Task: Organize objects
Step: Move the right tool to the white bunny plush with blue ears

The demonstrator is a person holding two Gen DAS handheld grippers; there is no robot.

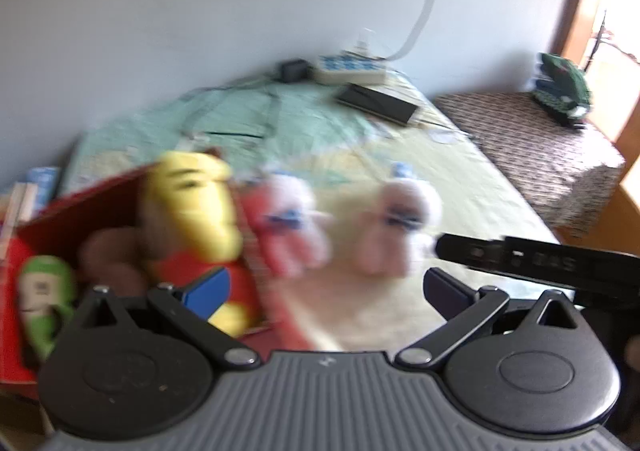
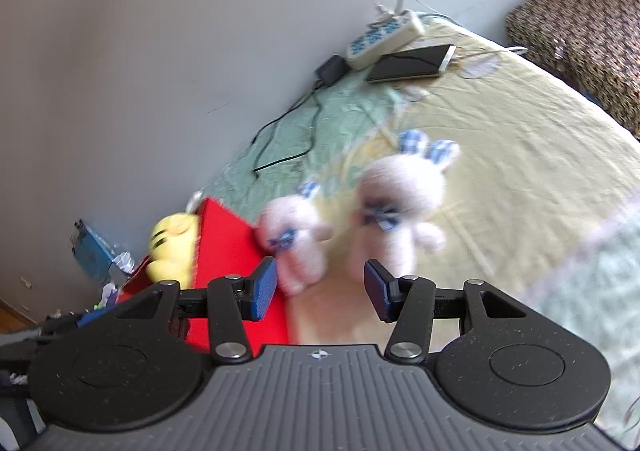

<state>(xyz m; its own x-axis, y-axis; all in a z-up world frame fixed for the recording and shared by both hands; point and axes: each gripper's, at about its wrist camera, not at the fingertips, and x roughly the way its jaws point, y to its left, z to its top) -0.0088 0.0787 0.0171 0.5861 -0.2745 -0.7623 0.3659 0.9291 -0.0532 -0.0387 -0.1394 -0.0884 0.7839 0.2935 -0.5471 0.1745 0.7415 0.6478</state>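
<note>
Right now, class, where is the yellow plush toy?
In both wrist views the yellow plush toy sits left of centre, inside the red box, left of the two white plush bunnies on the bed.

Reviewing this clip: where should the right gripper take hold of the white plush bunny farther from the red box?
Probably the bunny is best pinched across its narrow lower body, below the bow, approached head-on by the open right gripper; it seems upright, facing the camera, apart from the other bunny.

Two pink plush toys [image 1: 352,227], motion-blurred
</note>
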